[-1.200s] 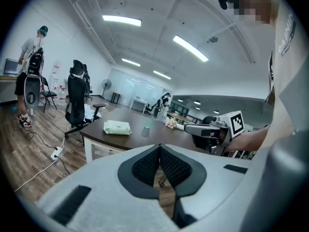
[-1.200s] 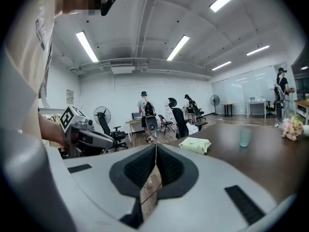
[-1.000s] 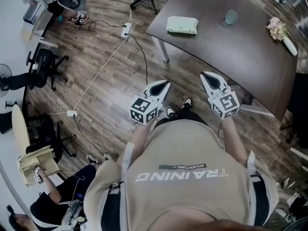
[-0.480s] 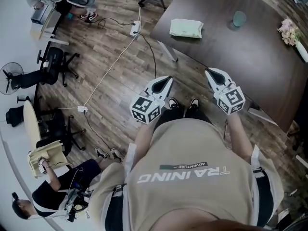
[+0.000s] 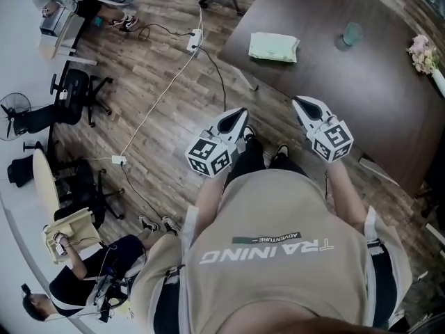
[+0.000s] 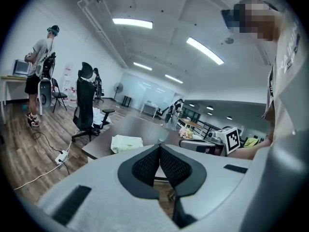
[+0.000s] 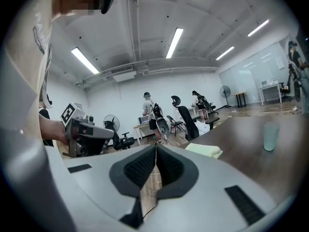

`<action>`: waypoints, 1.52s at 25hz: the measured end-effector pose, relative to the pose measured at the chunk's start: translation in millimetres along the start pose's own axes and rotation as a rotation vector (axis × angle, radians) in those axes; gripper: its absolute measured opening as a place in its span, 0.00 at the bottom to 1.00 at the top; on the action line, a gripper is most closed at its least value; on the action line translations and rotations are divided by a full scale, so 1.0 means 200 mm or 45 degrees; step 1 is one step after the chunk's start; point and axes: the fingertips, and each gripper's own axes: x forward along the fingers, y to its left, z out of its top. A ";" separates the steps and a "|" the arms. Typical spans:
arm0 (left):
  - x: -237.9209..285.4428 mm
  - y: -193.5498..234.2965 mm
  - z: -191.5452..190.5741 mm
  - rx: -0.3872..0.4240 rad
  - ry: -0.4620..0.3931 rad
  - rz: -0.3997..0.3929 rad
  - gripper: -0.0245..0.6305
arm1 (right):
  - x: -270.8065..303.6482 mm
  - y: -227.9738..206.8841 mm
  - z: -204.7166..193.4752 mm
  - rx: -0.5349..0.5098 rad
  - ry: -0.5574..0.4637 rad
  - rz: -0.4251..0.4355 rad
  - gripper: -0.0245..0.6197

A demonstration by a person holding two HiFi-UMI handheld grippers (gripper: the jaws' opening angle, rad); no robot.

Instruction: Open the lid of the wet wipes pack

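Left tongs (image 5: 235, 119) and right tongs (image 5: 301, 106) are both closed on nothing; the wet wipes pack (image 5: 274, 47) lies on the tabletop (image 5: 348, 82), well ahead of both

We saw our right hand-held gripper (image 7: 155, 150) with its jaws pressed together and nothing between them. Beyond it the wet wipes pack (image 7: 203, 150) lay on the dark surface (image 7: 241, 146), well apart from a pale cup (image 7: 271, 136). The left hand-held gripper (image 7: 89, 132) showed at the left.
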 end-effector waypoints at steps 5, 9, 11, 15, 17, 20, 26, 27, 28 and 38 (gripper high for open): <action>0.06 0.16 0.12 0.038 -0.026 -0.051 0.05 | 0.14 -0.05 0.10 -0.068 0.018 -0.055 0.06; 0.12 0.30 0.20 0.075 -0.013 -0.118 0.05 | 0.27 -0.11 0.18 -0.134 0.024 -0.131 0.06; 0.14 0.37 0.26 0.142 0.003 -0.165 0.05 | 0.34 -0.13 0.25 -0.116 -0.008 -0.173 0.06; 0.17 0.48 0.36 0.251 0.019 -0.263 0.05 | 0.49 -0.11 0.36 -0.055 -0.079 -0.250 0.06; 0.19 0.53 0.40 0.250 0.017 -0.312 0.05 | 0.56 -0.11 0.39 -0.058 -0.081 -0.287 0.06; 0.21 0.59 0.39 0.224 0.033 -0.371 0.05 | 0.64 -0.12 0.40 -0.070 -0.064 -0.331 0.06; 0.24 0.75 0.32 0.180 0.068 -0.387 0.05 | 0.71 -0.15 0.34 -0.089 -0.006 -0.400 0.06; 0.24 0.77 0.31 0.176 0.074 -0.379 0.05 | 0.73 -0.15 0.34 -0.099 0.011 -0.398 0.06; 0.25 0.79 0.30 0.172 0.080 -0.373 0.05 | 0.73 -0.15 0.33 -0.116 0.031 -0.392 0.06; 0.42 0.82 0.33 0.140 0.098 -0.320 0.05 | 0.79 -0.35 0.25 -0.148 0.091 -0.309 0.06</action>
